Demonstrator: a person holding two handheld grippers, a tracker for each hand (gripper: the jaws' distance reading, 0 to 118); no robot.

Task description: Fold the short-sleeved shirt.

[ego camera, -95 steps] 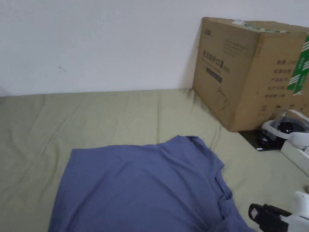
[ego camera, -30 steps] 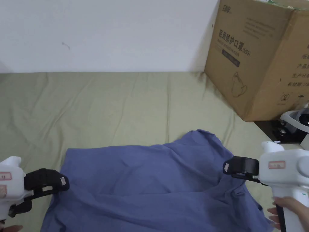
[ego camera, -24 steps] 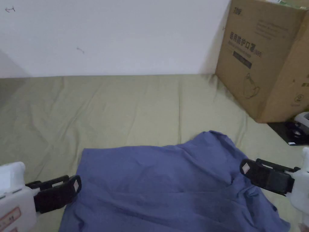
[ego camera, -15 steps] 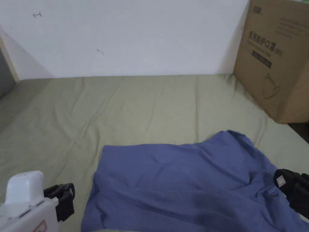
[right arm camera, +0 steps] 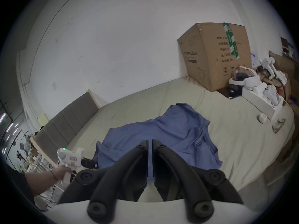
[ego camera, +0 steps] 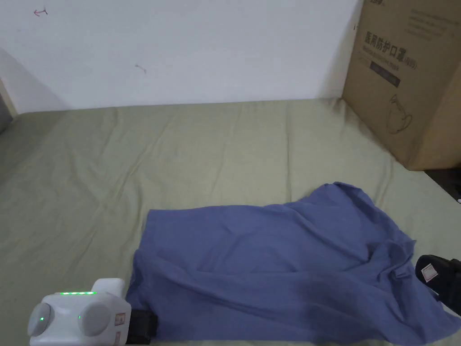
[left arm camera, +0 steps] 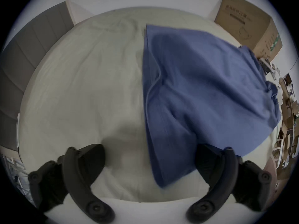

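Shirt: blue, short-sleeved, lying rumpled and spread on the green bed sheet, near the front edge. Left claw: jaws wide apart, straddling the shirt's near corner, holding nothing. Right claw: jaws nearly together with a thin gap, above the shirt's near edge; grip on cloth cannot be told. Cardboard box: standing at the bed's far right.

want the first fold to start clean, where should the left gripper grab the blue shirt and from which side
Take the near left corner of the blue shirt, at its hem, coming in low from the left, off the bare green sheet. That corner lies flat and free between the open jaws of the left gripper, so one jaw could probably slide under it.
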